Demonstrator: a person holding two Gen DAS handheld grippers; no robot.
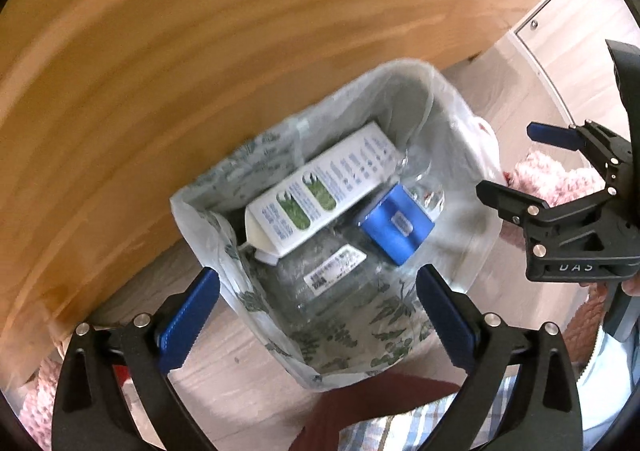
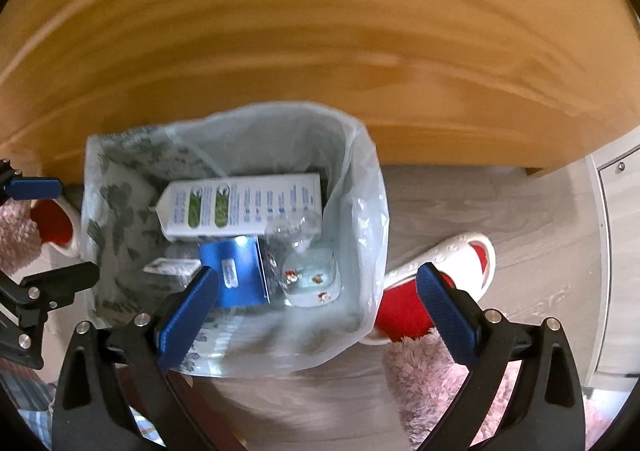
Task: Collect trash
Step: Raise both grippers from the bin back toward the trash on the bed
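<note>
Above the bin, left claw (image 1: 318, 309): jaws spread wide, nothing between the blue pads, pointing steeply down over the near rim of the bag.
Above the bin, right claw (image 2: 318, 307): jaws likewise spread wide and empty, pointing down over the bin's near right side; from the left wrist camera it shows at the right edge (image 1: 516, 167), also released.
Trash bin (image 2: 360, 179): stands on the floor against a wooden panel, lined with a pale plastic bag (image 1: 208, 223) printed with green leaves, folded out over the rim.
White carton (image 1: 320, 187): lies on its side across the top of the trash inside the bin, green ovals and blue print facing up.
Blue box (image 1: 396, 225): inside the bin, just beside the carton and touching its lower edge.
Clear plastic bottle (image 1: 332, 279): inside the bin under the carton, white label up; blurred.
Small clear container (image 2: 312, 279): in the bin to the right of the blue box.
Wooden panel (image 2: 320, 51): fills the view behind the bin, motion-blurred.
Floor (image 2: 500, 211): grey wood boards.
Person: pink fluffy legs, a white and red slipper (image 2: 460, 263) just right of the bin.
</note>
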